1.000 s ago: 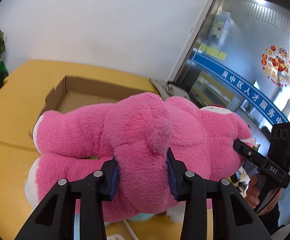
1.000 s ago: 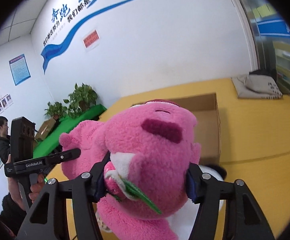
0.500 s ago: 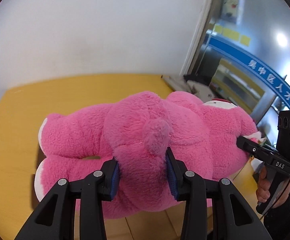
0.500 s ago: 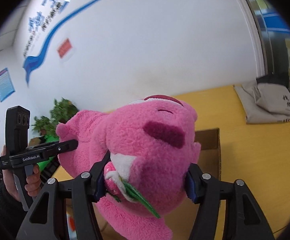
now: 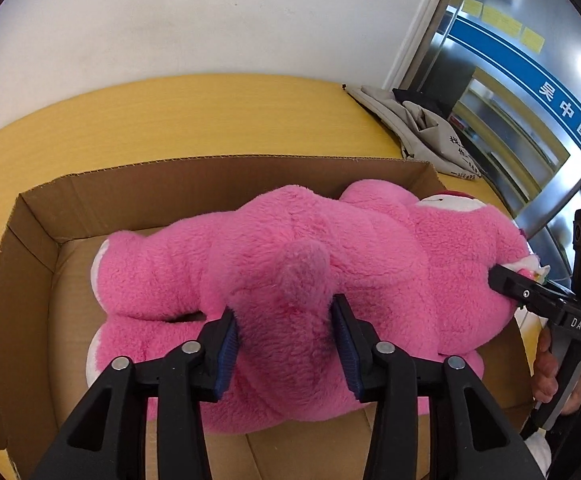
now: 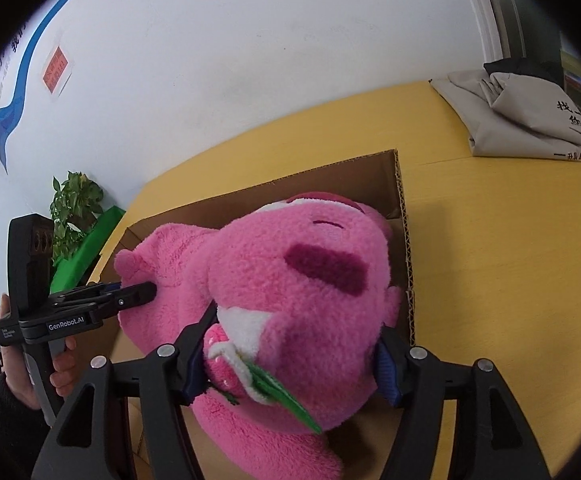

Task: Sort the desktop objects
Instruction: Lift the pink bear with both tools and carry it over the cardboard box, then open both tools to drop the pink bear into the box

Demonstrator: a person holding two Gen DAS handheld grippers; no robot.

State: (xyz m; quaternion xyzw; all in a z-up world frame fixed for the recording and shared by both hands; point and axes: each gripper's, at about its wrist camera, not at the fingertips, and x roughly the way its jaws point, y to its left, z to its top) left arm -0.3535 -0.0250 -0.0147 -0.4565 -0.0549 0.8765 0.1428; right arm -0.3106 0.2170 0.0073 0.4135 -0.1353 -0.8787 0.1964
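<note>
A big pink plush bear (image 5: 330,248) lies on its side inside an open cardboard box (image 5: 230,164). My left gripper (image 5: 284,344) grips its rump just under the small tail. The jaws are opening, but the blue pads still press into the plush. In the right wrist view the bear's head (image 6: 290,248) sits between the fingers of my right gripper (image 6: 290,364). Those jaws are opening too, with the pads against the fur. The box wall (image 6: 404,240) stands just right of the head. Each gripper shows in the other's view: the right gripper (image 5: 502,280) at the snout, the left gripper (image 6: 138,294) at the back.
The box rests on a yellow table (image 5: 170,112) against a white wall. A folded grey cloth bag (image 5: 430,136) (image 6: 522,120) lies at the table's far right corner. A potted plant (image 6: 74,208) stands off the left end. A glass door (image 5: 530,80) is on the right.
Both grippers have carried the bear across and down, so it now lies inside the cardboard box. The views tilt more steeply downward. The right gripper's fingers stand slightly wider apart.
</note>
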